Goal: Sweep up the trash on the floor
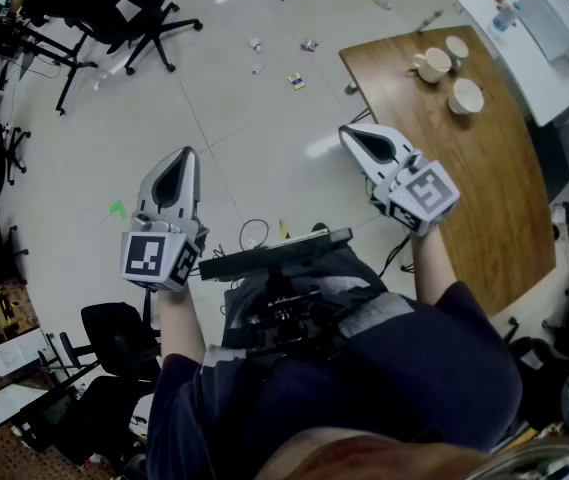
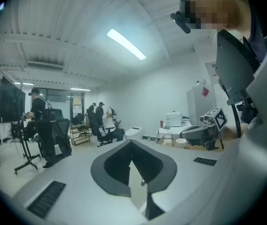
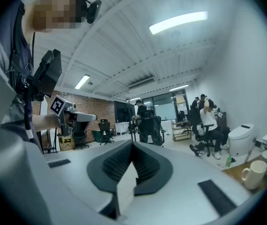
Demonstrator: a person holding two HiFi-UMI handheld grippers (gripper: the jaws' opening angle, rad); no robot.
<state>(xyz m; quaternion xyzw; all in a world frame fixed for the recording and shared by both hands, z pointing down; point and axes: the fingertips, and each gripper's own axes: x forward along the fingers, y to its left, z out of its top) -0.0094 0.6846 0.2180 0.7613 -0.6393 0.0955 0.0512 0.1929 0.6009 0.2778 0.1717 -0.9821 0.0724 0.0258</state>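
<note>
sweeping looks not yet begun: the left tool [image 1: 186, 158] and right tool [image 1: 350, 134] are both closed on nothing, the trash [image 1: 296, 81] lies scattered on the floor [image 1: 214, 138] well ahead near the bench [image 1: 469, 178], so next likely means fetching a broom, none visible.

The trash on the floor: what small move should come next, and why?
Probably a step forward toward the scraps, while looking round for a broom. The left gripper and right gripper are both shut and empty, the scraps lie well ahead past the end of the table, and no broom shows.
</note>
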